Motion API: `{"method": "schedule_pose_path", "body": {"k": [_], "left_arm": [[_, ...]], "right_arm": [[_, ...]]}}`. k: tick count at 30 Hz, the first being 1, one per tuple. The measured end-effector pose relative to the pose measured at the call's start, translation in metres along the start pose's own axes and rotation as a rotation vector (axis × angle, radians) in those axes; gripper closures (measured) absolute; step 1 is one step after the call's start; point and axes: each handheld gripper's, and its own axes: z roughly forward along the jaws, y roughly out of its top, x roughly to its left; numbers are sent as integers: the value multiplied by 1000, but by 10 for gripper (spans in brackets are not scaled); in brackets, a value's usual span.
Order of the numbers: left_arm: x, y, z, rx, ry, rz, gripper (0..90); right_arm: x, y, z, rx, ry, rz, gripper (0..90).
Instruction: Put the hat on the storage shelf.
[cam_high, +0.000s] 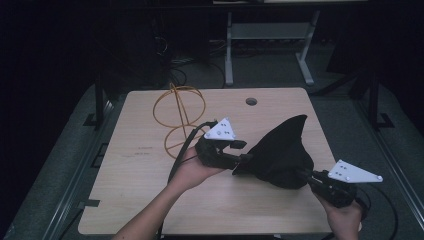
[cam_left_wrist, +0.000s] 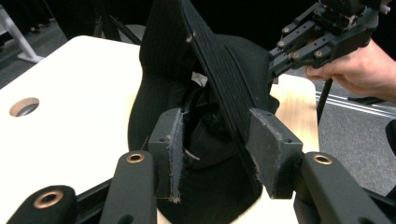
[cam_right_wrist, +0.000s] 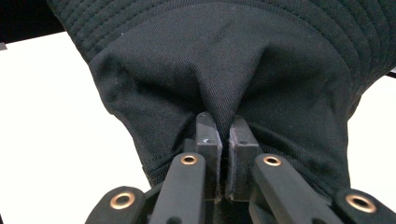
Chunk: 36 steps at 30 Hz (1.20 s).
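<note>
**Operator:** List the items on the work surface, with quantities.

**Technician:** One black hat (cam_high: 282, 155) of woven twill, with a stiff brim stitched in concentric rows. One orange wire frame (cam_high: 179, 117) made of thin round hoops, standing near the far left of the table (cam_high: 140, 170). The table is one light wood-grain slab with rounded corners and one round cable hole (cam_high: 251, 101) near its far edge.

**Operator:** Location of the hat?

**Technician:** Right of centre on the table, between the two tools, with its brim raised to a point.

**Operator:** Tool count and condition?

**Technician:** Two. The left gripper (cam_left_wrist: 224, 144) has its jaws spread; they straddle the brim edge, and the frayed grey pads (cam_left_wrist: 175, 149) stand clear of the cloth on the near side. The right gripper (cam_right_wrist: 227, 140) has its jaws pressed together, pinching a fold of the crown fabric, which puckers into a ridge above the pads.

**Operator:** Tool construction?

**Technician:** Black linkage arms with brass-coloured pivot bushings; each unit carries one grey triangular plate.
</note>
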Motion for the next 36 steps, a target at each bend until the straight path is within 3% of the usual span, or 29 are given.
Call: {"method": "schedule_pose_path", "body": {"k": [7,19,28,36], "left_arm": [[3,-13,-12,3,23,-1,537],[12,-45,-28,0,33,-37,533],[14,-71,-38,5,58,-63,518],[12,-88,-42,10,76,-59,503]], "right_arm": [[-7,6,-3,-7,-10,26,856],[-18,24,-9,-35,-22,38,857],[-27,48,-9,-59,-20,51,860],[-31,69,-10,-65,-7,45,860]]}}
